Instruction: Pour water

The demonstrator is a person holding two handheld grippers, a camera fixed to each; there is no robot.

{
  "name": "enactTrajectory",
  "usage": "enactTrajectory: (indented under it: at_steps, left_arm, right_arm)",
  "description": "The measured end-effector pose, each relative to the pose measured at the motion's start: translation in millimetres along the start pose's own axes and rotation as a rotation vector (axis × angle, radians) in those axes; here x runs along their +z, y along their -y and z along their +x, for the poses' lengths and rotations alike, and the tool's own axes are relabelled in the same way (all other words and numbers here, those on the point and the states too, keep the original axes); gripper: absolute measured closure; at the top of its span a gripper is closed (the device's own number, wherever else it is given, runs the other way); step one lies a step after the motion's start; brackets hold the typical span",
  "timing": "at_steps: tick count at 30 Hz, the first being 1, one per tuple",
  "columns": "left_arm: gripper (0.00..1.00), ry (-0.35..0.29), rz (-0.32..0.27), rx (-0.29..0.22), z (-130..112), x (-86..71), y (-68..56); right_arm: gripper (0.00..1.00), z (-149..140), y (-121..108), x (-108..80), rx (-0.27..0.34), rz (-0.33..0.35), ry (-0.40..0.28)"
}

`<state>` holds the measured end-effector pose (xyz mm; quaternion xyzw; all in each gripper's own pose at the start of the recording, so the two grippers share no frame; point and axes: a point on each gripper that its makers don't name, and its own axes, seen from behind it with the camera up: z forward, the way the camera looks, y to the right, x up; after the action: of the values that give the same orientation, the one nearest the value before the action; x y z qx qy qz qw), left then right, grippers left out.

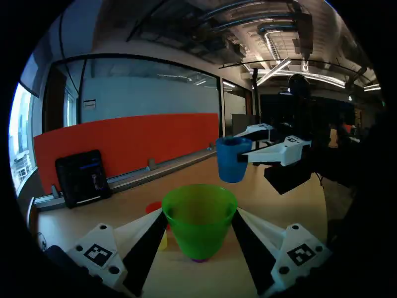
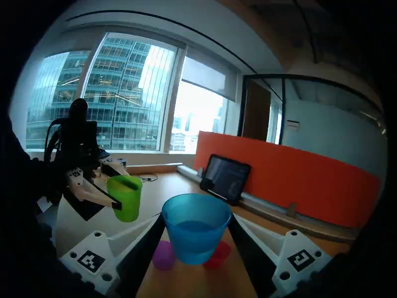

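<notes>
Left gripper (image 1: 199, 214) up front, jaws pinching a translucent green plastic cup (image 1: 199, 226) by its side walls, one finger on each flank, cup upright and held above the pale wooden counter (image 1: 283, 198). It looks empty from here. Facing it, the right gripper (image 2: 196, 221) has its jaws clamped the same way on a translucent blue plastic cup (image 2: 196, 233), also upright and off the counter, and a water line shows inside, about half full by my reading. The two cups are near each other but apart, rims not touching, so the pour is not yet begun; I'd judge the blue one is to tip over the green. Handling: light, thin-walled, smooth tapered tumblers, so the grip could slip once tilted, and a hard squeeze would flex the wall. The blue one carries sloshing weight, so a hold at mid-wall, below the rim, looks right, and that's about where both are held. On the counter below the blue cup sit a small purple piece (image 2: 164, 256) and a small red piece (image 2: 218, 254); a dark tablet (image 2: 226, 179) leans against the orange partition (image 2: 297, 174).
</notes>
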<state>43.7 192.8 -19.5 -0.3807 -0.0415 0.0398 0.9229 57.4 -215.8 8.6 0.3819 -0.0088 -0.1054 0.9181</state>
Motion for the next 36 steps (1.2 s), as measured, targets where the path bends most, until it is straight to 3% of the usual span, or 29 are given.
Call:
enactTrajectory:
  at_steps: [8, 14, 20, 36]
  left_arm:
    - [0.14, -0.003, -0.015, 0.005, 1, 3.8, -9.9]
    - [0.14, 0.001, -0.023, 0.011, -2, 5.9, -14.9]
    - [0.14, 0.005, -0.029, 0.01, -5, 8.8, -19.7]
    - [0.14, -0.025, -0.035, 0.012, -4, 12.0, -29.2]
  right_arm:
    - [0.08, 9, 11, 5.4, -0.059, 0.007, -0.009]
    - [0.08, 18, -2, 7.3, -0.122, -0.002, -0.021]
    - [0.08, 25, 6, 8.4, -0.211, 0.0, -0.027]
    - [0.08, 57, -3, 15.8, -0.441, -0.03, -0.054]
